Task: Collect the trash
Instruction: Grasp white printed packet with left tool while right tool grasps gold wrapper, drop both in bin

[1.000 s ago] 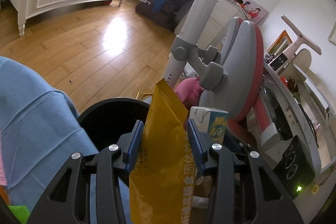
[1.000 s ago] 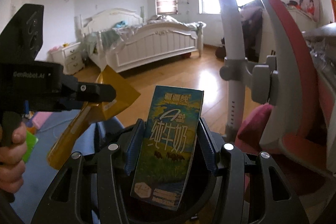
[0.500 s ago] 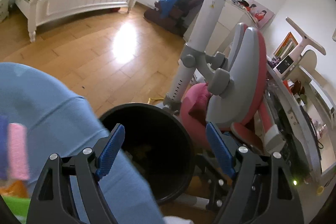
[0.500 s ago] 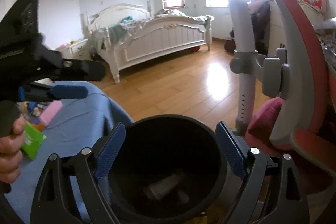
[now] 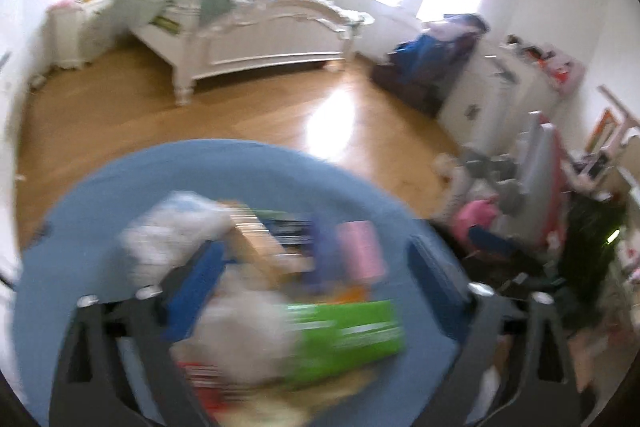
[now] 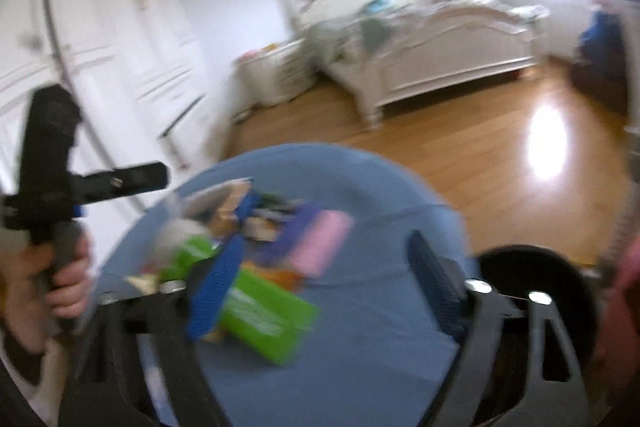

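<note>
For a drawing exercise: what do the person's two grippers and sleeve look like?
Both grippers, left gripper and right gripper, have black angular frames with silver screws and blue ribbed pads. The left has a black pistol-style handle. The sleeve looks white with a dark cuff.

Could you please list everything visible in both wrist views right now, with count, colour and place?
table: one, round, blue cloth, foreground
trash pile: several blurred pieces, mixed colours, on table
green box: one, in pile
pink pack: one, in pile
bin: one, black, right of table
bed: one, white, far side
nightstand: one, white, beside bed
chair: one, grey and red, right
floor: wood
left gripper: black, blue pads, opening, empty
right gripper: same, closing, empty
hand: one, holding left gripper
</note>
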